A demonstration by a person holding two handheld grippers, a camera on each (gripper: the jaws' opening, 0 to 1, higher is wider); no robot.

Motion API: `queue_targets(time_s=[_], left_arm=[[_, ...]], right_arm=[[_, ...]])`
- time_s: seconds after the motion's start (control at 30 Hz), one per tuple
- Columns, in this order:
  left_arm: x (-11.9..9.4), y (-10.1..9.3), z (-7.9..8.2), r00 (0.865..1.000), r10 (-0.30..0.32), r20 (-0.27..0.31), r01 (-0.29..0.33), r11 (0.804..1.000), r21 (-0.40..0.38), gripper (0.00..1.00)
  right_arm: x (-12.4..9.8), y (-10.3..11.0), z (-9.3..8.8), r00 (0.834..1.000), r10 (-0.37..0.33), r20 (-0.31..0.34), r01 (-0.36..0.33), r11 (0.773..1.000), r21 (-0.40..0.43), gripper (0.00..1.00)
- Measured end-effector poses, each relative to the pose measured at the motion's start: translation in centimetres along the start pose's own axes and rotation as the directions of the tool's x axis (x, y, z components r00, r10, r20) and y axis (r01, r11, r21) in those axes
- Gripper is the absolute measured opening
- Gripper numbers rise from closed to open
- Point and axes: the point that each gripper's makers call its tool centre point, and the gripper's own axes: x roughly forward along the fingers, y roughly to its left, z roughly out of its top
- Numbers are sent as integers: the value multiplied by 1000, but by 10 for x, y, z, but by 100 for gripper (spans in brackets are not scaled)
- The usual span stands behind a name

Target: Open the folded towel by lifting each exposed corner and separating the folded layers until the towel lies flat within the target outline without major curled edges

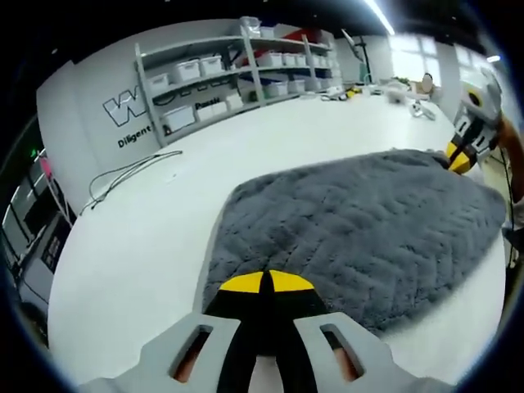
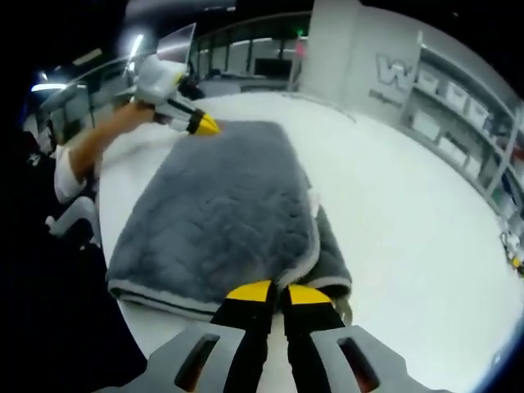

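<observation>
Fingers (image 1: 243,282) of left gripper (image 1: 266,284) pinched narrow on near towel (image 1: 360,229) corner; right gripper (image 2: 278,292) likewise, probably gripping the top layer. Towel folded on white worktop (image 1: 147,237). Lift both corners together, peel layer evenly.

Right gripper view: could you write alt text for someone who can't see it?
A folded grey towel lies on a white table, with the right gripper closed at its near edge. The left gripper, held by a person's hand, touches the far corner.
</observation>
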Motion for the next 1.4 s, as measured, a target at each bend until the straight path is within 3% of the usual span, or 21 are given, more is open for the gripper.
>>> queue_targets(time_s=[0.3,0.6,0.8,1.0,1.4], left_arm=[[8,3,5,1000,-21,16,22,1000,-9,1],[14,2,7,999,-49,21,49,999,-16,1],[17,1,8,997,-81,-10,80,997,-11,1],[22,0,10,997,-64,-42,65,997,32,1],[28,0,13,998,-52,-44,54,998,45,1]], right_arm=[[-2,3,1,999,12,41,-13,999,32,2],[-2,8,1,999,-2,41,1,1000,24,2],[-3,15,0,999,-4,44,3,1000,20,2],[-4,22,-1,999,-14,30,14,1000,2,2],[-4,25,0,1000,-19,19,20,1000,-22,2]])
